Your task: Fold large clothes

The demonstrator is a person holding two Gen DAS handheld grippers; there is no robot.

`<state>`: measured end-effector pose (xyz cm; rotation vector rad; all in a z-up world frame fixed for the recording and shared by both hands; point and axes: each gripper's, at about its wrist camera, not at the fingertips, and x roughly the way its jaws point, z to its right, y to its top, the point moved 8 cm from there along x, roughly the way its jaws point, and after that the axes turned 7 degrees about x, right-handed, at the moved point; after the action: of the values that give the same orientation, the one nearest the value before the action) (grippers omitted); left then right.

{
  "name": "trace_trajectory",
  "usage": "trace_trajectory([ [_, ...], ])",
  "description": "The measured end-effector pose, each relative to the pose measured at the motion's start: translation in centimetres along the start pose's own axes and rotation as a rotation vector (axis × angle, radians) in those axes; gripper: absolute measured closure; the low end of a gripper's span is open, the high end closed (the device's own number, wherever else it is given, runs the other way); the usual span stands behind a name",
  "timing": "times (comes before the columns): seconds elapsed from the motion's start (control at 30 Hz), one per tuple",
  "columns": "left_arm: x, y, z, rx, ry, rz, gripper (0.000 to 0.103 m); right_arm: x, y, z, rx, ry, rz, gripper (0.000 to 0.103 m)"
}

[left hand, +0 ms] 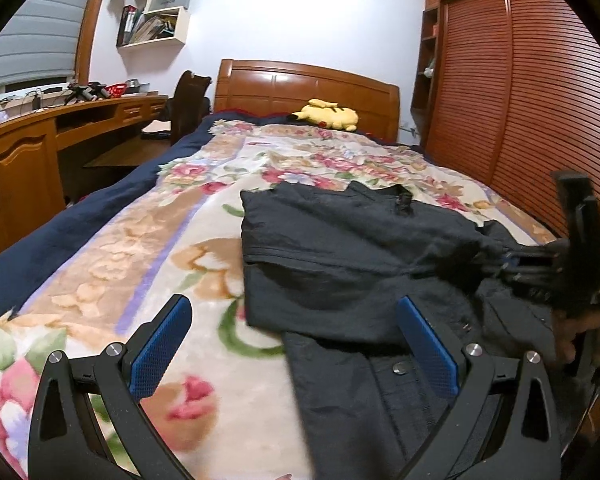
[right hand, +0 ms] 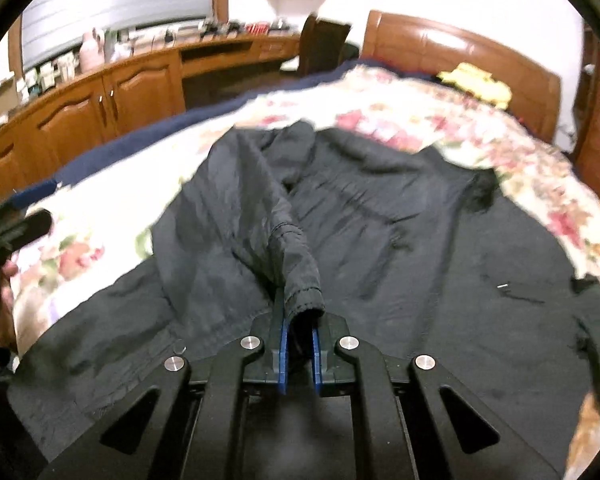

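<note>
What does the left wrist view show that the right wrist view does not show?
Only the left wrist view: the left tongs open above the dark jacket, and the red slatted wardrobe. Only the right wrist view: the right tongs shut on the jacket's sleeve cuff. Both: jacket, floral blanket, yellow plush toy, headboard.

jacket (right hand: 400, 240): dark cloth, matt and crinkled, with stitched hems; a small shiny metal snap near its front edge
blanket (left hand: 140, 240): soft, fuzzy flowered cloth, matt
bed edge (left hand: 60, 232): plain navy cloth, matt
headboard (left hand: 300, 88): varnished wood, glossy, smooth
wardrobe doors (left hand: 520, 100): reddish slatted wood, ribbed, low sheen
desk (left hand: 28, 152): brown wood, smooth, slight gloss
left gripper (left hand: 296, 344): matt black plastic arms, bright metal rivets, blue pads (left hand: 162, 346) with a fine dimpled texture
right gripper (right hand: 300, 344): same black plastic, metal rivets, blue pads
toy (left hand: 328, 114): yellow plush
</note>
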<state>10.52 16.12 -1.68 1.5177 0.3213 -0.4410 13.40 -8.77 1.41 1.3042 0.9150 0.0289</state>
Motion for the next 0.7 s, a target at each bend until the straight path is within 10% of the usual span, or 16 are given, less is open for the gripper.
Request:
trace_trajectory([
  [0.7,-0.8,0.7,5.6,0.065,-0.068,0.031,0.0,-7.9,-5.7,8.7,0.123,-0.277,0.05,0.094],
])
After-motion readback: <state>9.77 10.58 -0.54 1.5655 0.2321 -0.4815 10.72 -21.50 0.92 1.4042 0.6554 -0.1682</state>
